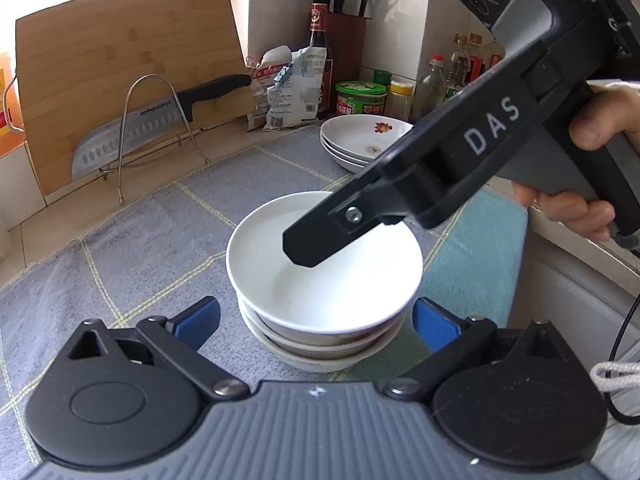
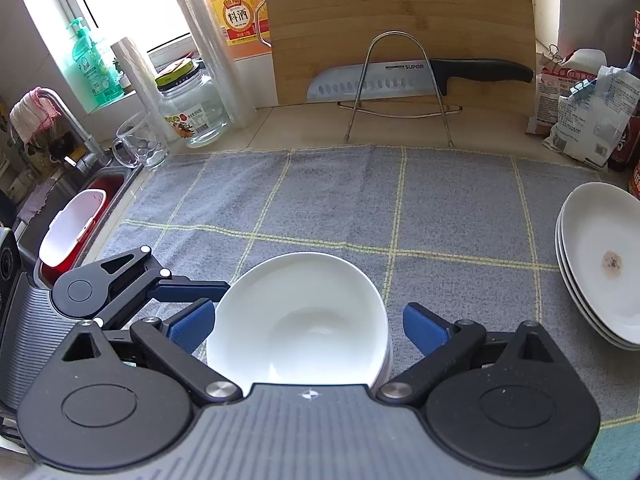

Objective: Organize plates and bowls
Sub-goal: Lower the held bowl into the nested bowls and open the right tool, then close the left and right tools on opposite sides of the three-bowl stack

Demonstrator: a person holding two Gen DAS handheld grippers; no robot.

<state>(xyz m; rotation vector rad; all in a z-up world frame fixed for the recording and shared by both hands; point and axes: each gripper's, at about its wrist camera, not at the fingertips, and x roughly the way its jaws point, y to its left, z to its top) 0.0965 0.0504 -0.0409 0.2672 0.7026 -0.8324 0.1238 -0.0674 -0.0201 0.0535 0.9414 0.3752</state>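
Note:
Three white bowls [image 1: 320,280] sit nested in a stack on the grey checked cloth [image 1: 140,240]. My left gripper [image 1: 316,322] is open, its blue pads standing either side of the stack and clear of it. From the upper right, a finger [image 1: 308,246] of my right gripper hangs over the top bowl. In the right wrist view the top bowl [image 2: 296,320] lies between the wide-apart blue pads of my right gripper [image 2: 308,326], which is open. A finger [image 2: 192,289] of the left gripper reaches the bowl's left rim. A stack of white plates [image 1: 360,136] [image 2: 600,264] rests to the right.
A bamboo cutting board [image 2: 400,20] leans at the back, with a knife [image 2: 400,76] on a wire rack [image 2: 396,92] in front of it. Bags [image 2: 584,112], bottles [image 1: 460,68] and a knife block [image 1: 344,28] crowd the back right. A glass jar [image 2: 192,108], a mug [image 2: 140,144] and the sink [image 2: 76,220] are on the left.

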